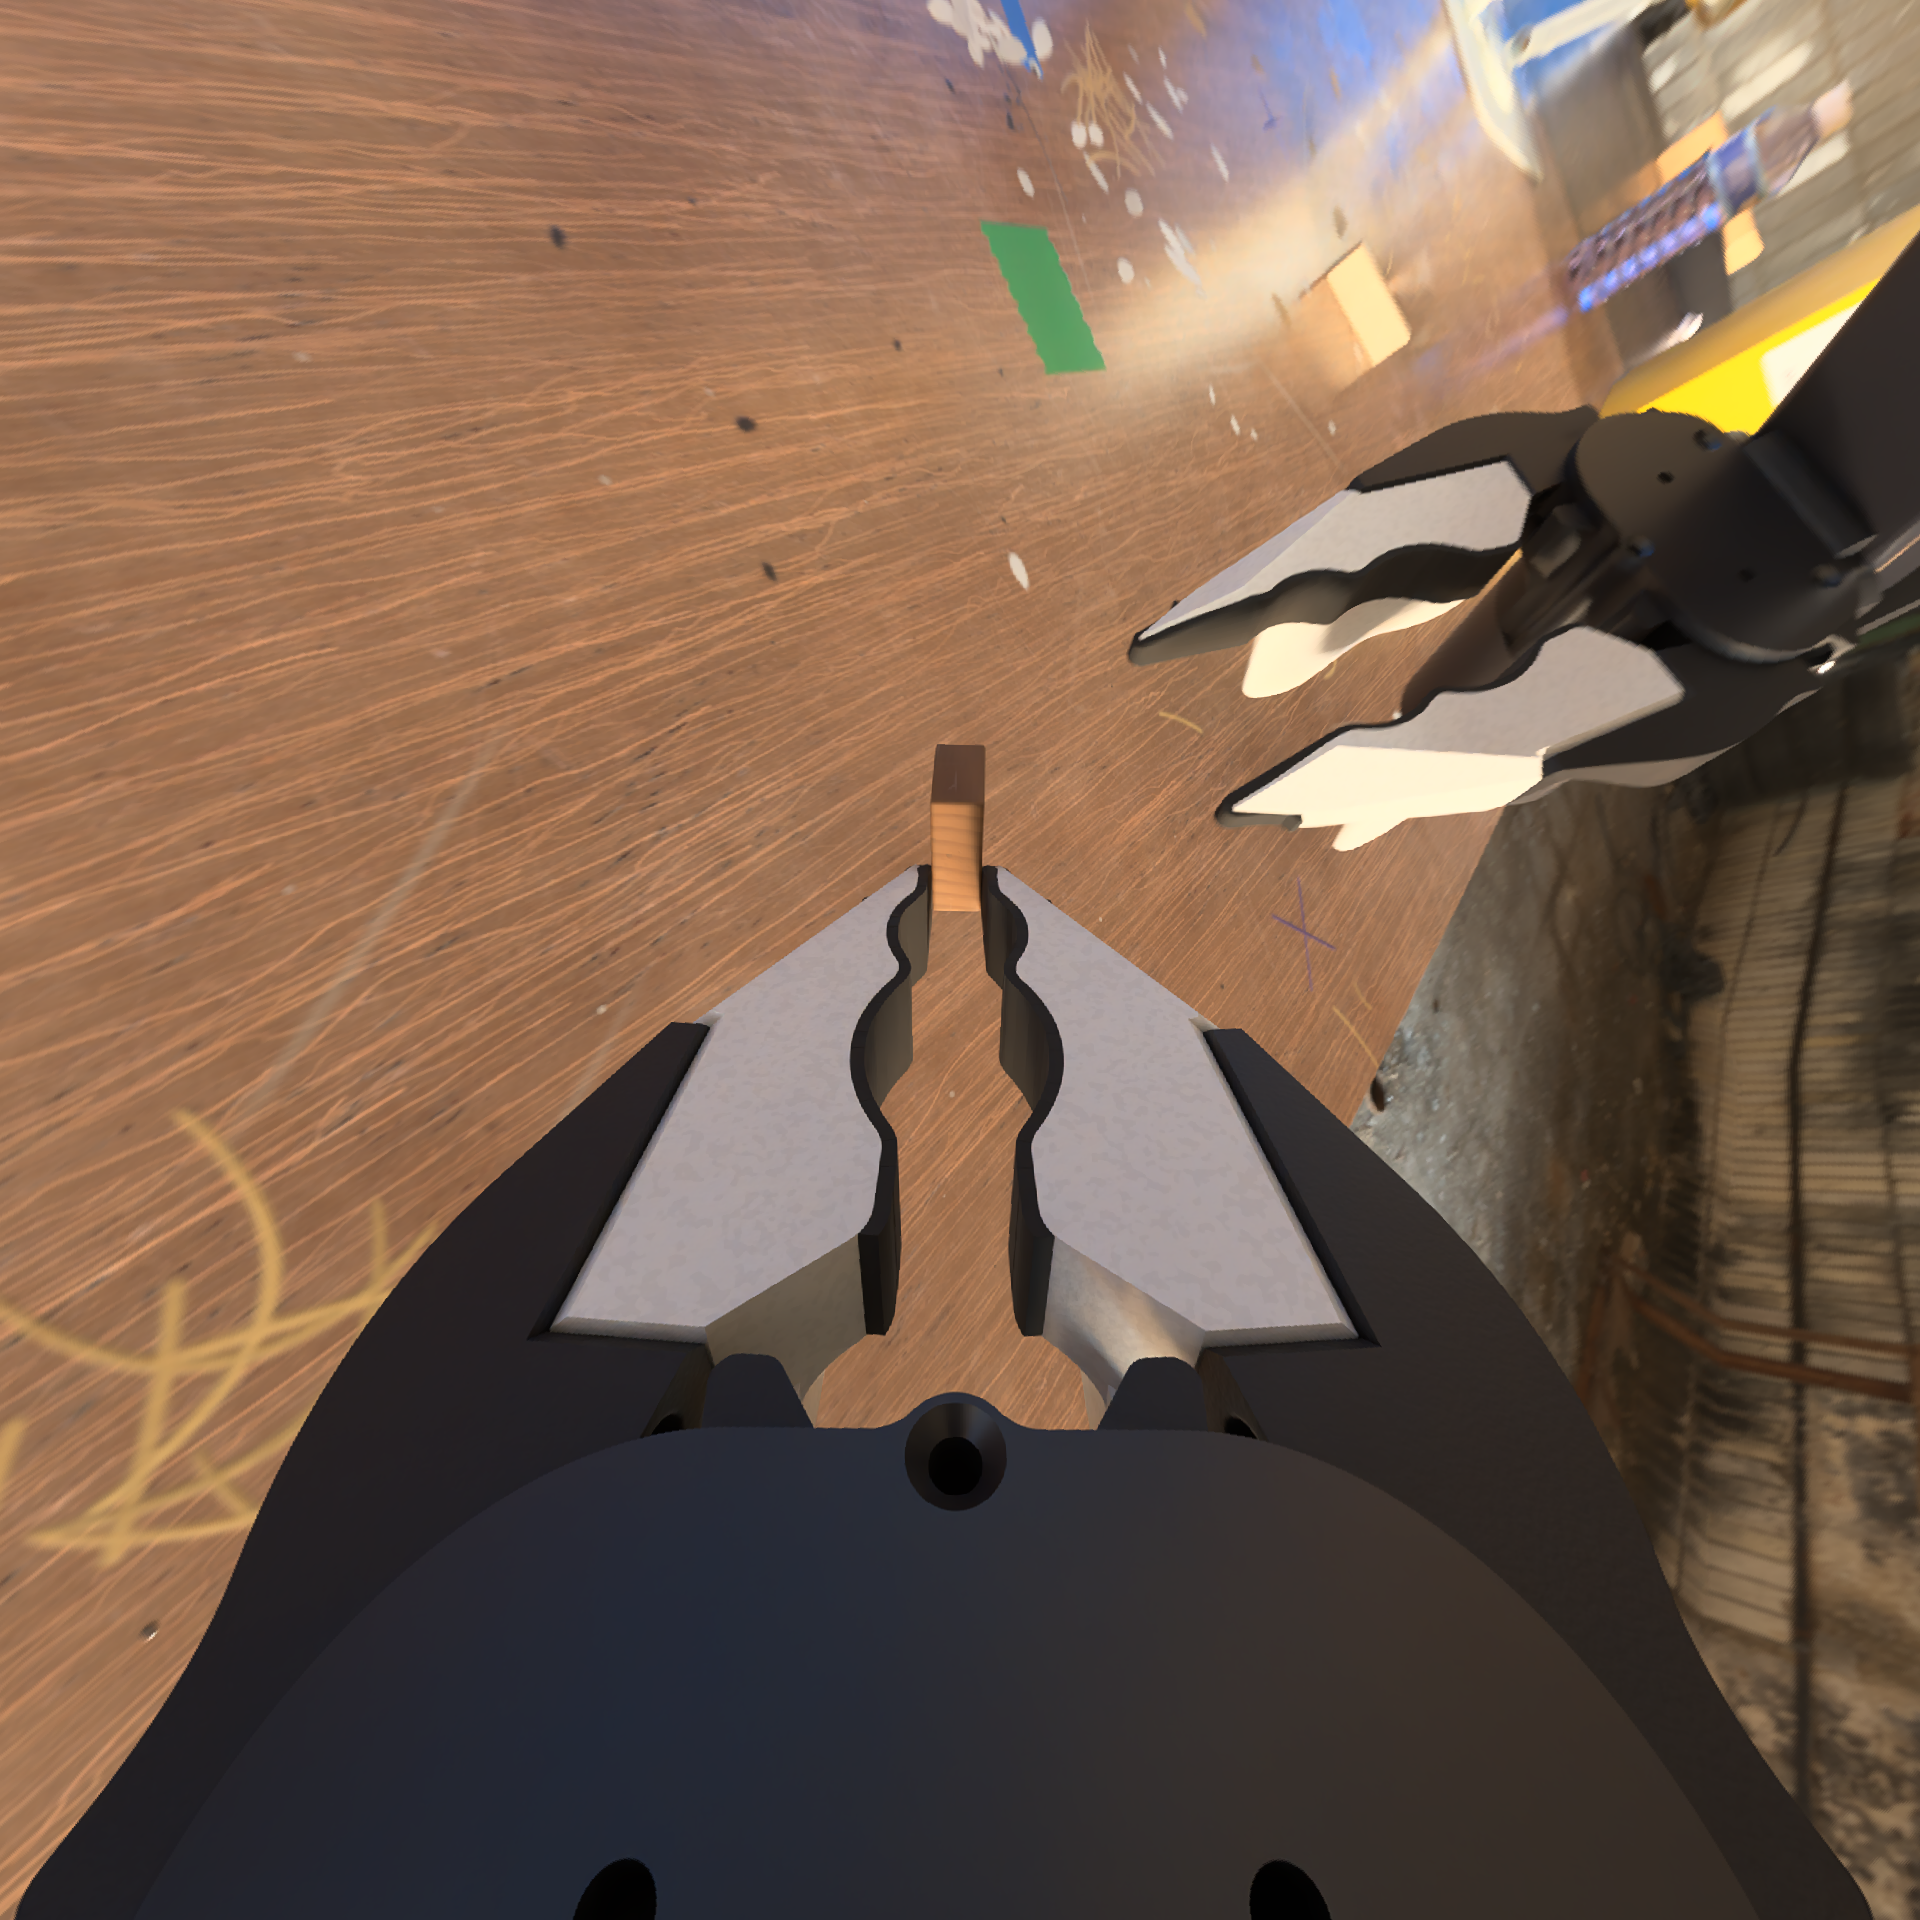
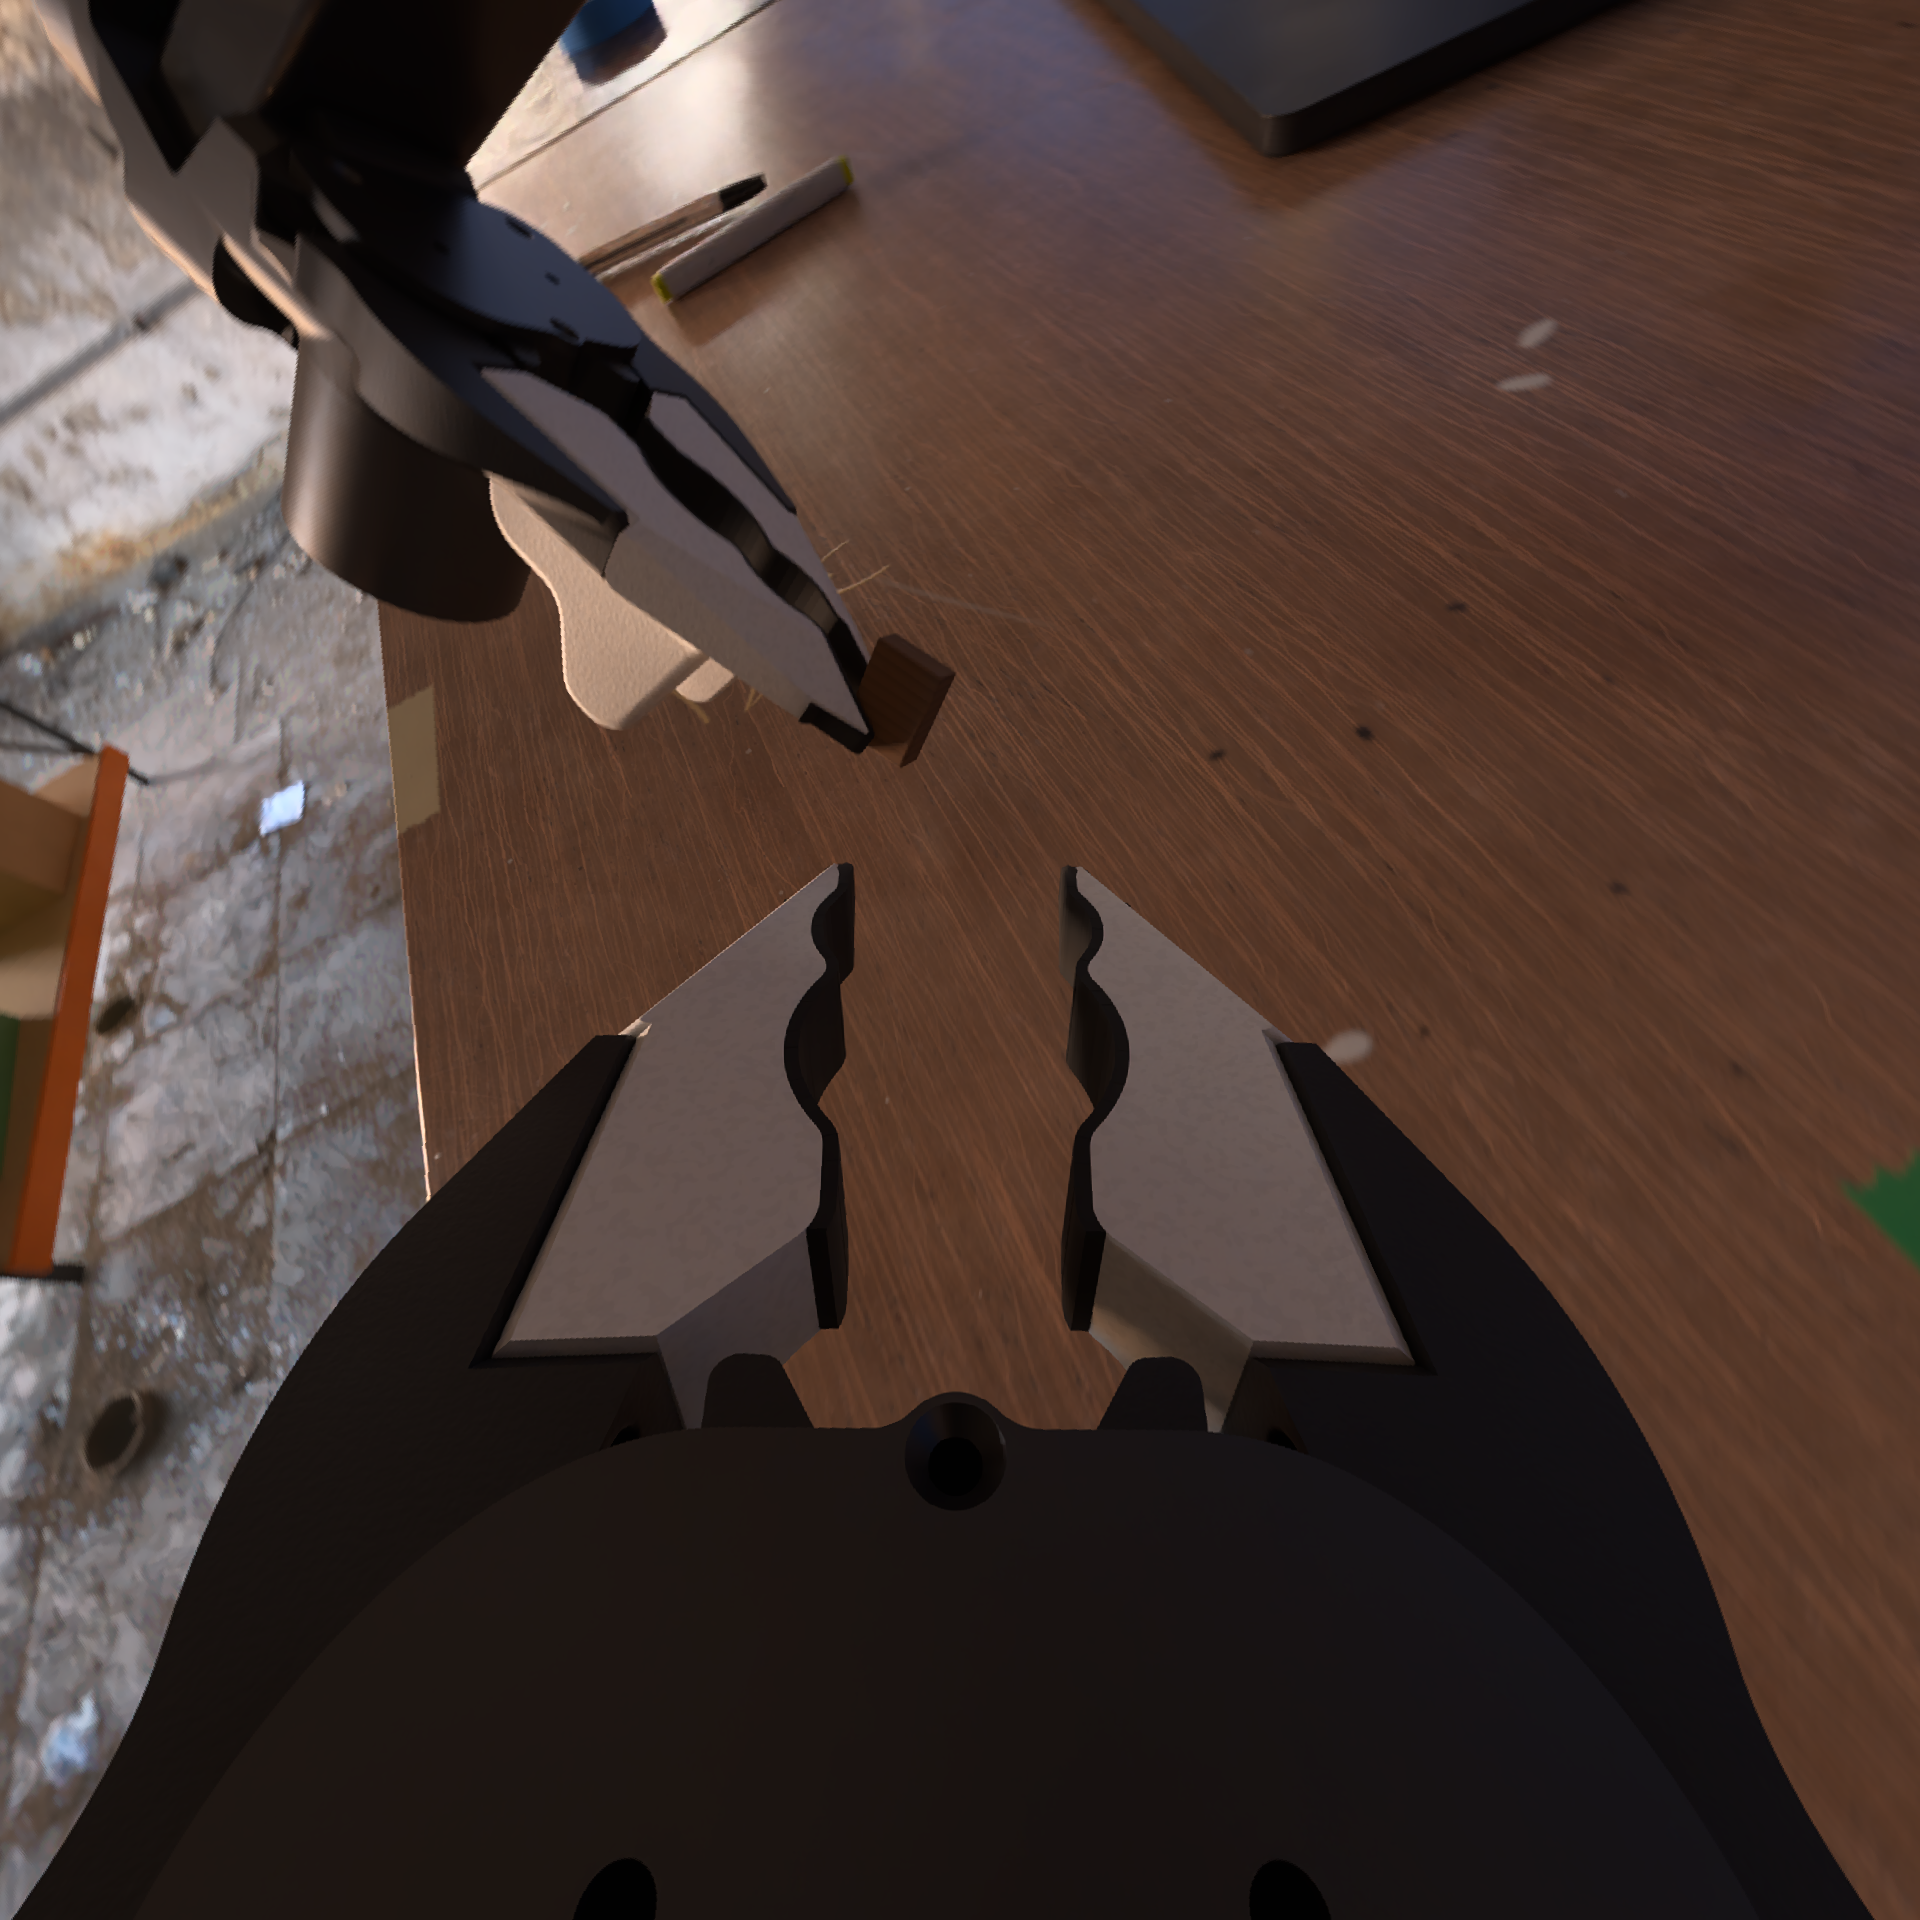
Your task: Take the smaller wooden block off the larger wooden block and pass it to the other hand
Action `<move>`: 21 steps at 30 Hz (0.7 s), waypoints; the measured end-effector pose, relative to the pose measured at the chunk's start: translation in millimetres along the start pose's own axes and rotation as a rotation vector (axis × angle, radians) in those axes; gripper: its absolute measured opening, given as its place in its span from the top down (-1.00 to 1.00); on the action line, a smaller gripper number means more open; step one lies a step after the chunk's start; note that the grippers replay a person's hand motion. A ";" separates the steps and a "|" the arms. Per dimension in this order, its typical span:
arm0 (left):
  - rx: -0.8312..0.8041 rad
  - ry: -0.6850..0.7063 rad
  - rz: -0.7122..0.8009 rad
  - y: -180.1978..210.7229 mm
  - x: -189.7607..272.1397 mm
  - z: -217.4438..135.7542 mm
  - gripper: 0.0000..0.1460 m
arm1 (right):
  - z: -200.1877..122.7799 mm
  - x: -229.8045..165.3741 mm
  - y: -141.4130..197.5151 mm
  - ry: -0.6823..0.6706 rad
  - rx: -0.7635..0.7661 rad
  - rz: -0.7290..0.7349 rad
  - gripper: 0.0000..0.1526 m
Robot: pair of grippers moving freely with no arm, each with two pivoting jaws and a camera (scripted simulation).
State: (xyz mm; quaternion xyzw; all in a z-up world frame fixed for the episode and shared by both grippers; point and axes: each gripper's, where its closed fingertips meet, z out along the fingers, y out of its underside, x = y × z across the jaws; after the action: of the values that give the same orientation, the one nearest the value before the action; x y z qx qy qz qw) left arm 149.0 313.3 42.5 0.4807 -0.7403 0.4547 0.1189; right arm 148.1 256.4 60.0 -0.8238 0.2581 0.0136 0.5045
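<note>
The left gripper [image 1: 958,883] is pinching the smaller wooden block [image 1: 957,831] between the very tips of its jaws, which are standing narrow around it. Most of the block is sticking out beyond the tips, clear of the table [image 1: 416,520] below. In the right wrist view the same block [image 2: 906,698] is showing as a small dark slab at the tip of the left gripper [image 2: 857,717], held above the wooden table [image 2: 1351,727].

The right gripper [image 2: 956,883] is holding nothing, its jaws standing wide apart with the table surface showing between them. It is pointing toward the block, which is sitting a little beyond its fingertips and slightly to the left of their gap, not touching them. From the left wrist view the right gripper [image 1: 1195,727] is hovering to the right of the block, near it but apart, over the table's edge.

Farther from the block, a green patch [image 1: 1042,296] is lying flat on the table. Beyond it a pale wooden block [image 1: 1351,307] is appearing blurred; whether it is the larger block I cannot tell. A white marker [image 2: 753,227] is lying on the table beyond the left gripper, well apart from the block.
</note>
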 end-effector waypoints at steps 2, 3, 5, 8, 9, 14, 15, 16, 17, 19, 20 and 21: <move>0.024 0.008 -0.027 -2.1 -5.7 -8.2 0.88 | 11.2 -3.1 -3.9 -0.025 -0.026 -0.051 0.47; 0.034 0.002 -0.033 -3.2 -9.4 -12.1 0.88 | 16.4 -4.0 -6.0 -0.036 -0.036 -0.071 0.47; 0.048 -0.014 -0.033 -6.0 -16.1 -19.3 0.88 | 25.6 -4.4 -10.9 -0.051 -0.046 -0.097 0.46; 0.055 -0.028 -0.031 -9.4 -23.5 -25.9 0.88 | 35.4 -2.6 -18.3 -0.057 -0.043 -0.112 0.46; 0.053 -0.029 -0.030 -9.9 -25.3 -26.8 0.88 | 37.8 -1.7 -20.5 -0.056 -0.039 -0.113 0.46; 0.035 -0.006 -0.024 -10.7 -29.1 -26.7 0.88 | 43.9 1.6 -25.4 -0.051 -0.034 -0.112 0.46; 0.032 -0.001 -0.021 -10.6 -29.7 -26.6 0.88 | 44.0 2.2 -25.3 -0.050 -0.036 -0.108 0.46; 0.028 0.004 -0.020 -10.4 -30.4 -26.5 0.88 | 43.7 2.8 -25.5 -0.047 -0.033 -0.103 0.46; 0.027 0.008 -0.018 -10.2 -31.1 -26.5 0.88 | 43.2 3.3 -25.9 -0.044 -0.029 -0.100 0.46; 0.030 0.021 -0.011 -9.6 -32.0 -26.7 0.88 | 42.8 4.0 -25.9 -0.037 -0.025 -0.098 0.46; 0.035 0.030 -0.007 -9.3 -31.8 -26.7 0.88 | 43.2 4.2 -25.4 -0.035 -0.028 -0.097 0.46; 0.044 0.046 -0.006 -9.6 -30.5 -27.0 0.88 | 43.8 4.2 -24.6 -0.033 -0.035 -0.098 0.46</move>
State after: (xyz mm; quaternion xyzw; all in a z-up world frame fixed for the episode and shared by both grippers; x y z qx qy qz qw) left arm 165.4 351.8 44.2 0.4748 -0.7259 0.4813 0.1265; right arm 173.0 300.1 57.6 -0.8437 0.2090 0.0067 0.4944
